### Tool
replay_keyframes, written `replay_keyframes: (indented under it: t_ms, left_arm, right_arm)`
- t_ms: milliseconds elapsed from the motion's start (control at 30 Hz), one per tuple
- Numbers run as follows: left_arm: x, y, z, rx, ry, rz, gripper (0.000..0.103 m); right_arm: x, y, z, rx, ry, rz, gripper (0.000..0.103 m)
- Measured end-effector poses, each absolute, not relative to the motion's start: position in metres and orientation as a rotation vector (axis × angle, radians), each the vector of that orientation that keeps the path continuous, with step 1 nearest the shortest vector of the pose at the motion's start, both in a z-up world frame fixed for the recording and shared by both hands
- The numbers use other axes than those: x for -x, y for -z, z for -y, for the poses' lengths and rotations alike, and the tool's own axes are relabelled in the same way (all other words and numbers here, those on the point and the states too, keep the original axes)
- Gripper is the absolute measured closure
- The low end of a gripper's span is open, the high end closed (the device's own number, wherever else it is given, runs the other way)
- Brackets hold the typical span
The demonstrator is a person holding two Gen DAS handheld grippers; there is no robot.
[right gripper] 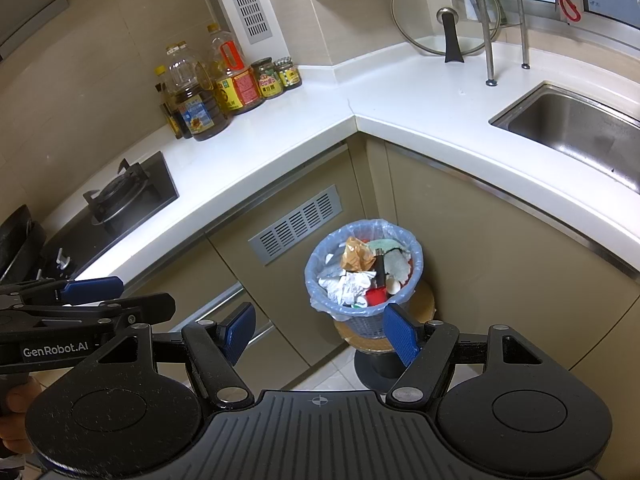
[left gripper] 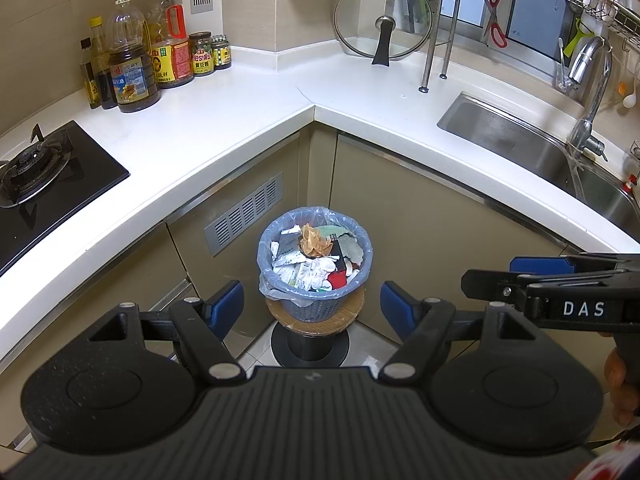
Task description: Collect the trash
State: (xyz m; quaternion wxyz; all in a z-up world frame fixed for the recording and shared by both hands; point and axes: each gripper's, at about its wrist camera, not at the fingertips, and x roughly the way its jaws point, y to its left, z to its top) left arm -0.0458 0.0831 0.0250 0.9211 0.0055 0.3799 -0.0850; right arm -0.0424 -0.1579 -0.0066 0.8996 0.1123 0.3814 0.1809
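A blue plastic trash basket (left gripper: 316, 300) lined with a clear bag (left gripper: 267, 284) stands on a round wooden stool (left gripper: 352, 312) in the corner below the counter. It is full of crumpled paper, wrappers and a brown paper ball (left gripper: 315, 240). My left gripper (left gripper: 312, 310) is open and empty, high above and in front of the basket. In the right wrist view the basket (right gripper: 360, 320) sits lower centre, and my right gripper (right gripper: 320, 334) is open and empty above it. Each gripper shows at the edge of the other's view.
An L-shaped white counter (left gripper: 248, 112) wraps the corner. A gas hob (left gripper: 48, 168) is at the left, oil bottles and jars (left gripper: 160, 56) at the back, a glass lid (left gripper: 382, 20) and a sink (left gripper: 540, 152) at the right. Cabinet doors with a vent (left gripper: 244, 212) stand behind the basket.
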Motion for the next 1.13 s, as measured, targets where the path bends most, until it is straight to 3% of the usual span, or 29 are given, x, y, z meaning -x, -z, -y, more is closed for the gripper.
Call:
replay_keyframes:
  t_ms: [1133]
  left_arm:
    - [0.0431,-0.0272,-0.0857,-0.008,0.177,-0.776,0.028]
  right_arm:
    - [0.0420,0.0065,0.1553,-0.230,-0.373,-0.790,0.032]
